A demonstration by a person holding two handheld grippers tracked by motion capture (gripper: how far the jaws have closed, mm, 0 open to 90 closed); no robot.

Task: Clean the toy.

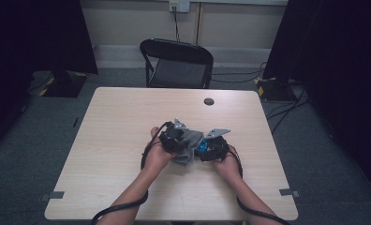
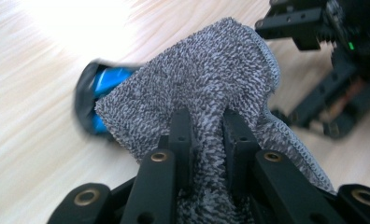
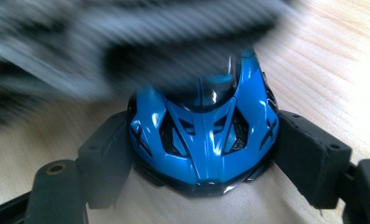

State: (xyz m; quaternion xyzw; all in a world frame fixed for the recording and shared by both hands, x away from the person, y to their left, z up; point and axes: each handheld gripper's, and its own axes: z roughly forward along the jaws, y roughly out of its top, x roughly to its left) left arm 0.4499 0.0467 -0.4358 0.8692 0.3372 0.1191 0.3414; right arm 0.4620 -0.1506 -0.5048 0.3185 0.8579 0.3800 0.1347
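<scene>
A pale wood table (image 1: 127, 122) stands on grey carpet (image 1: 43, 136). Near its far edge, right of centre, sits a round dark cable port (image 1: 209, 101). Beyond the far edge a black folding chair (image 1: 176, 63) faces the table. Behind the chair runs a cream wall (image 1: 127, 21) with a pale skirting board (image 1: 118, 54); a socket (image 1: 179, 5) sits high on it, and a cable (image 1: 176, 26) hangs down from it. Black curtains (image 1: 38, 33) close both far corners of the room. Stands with yellow-black tape (image 1: 45, 91) rest at the curtains' feet. More cables (image 1: 286, 110) trail over the carpet at the right. Tape marks (image 1: 56, 194) lie on the carpet beside the table's near corners. The light is dim.
</scene>
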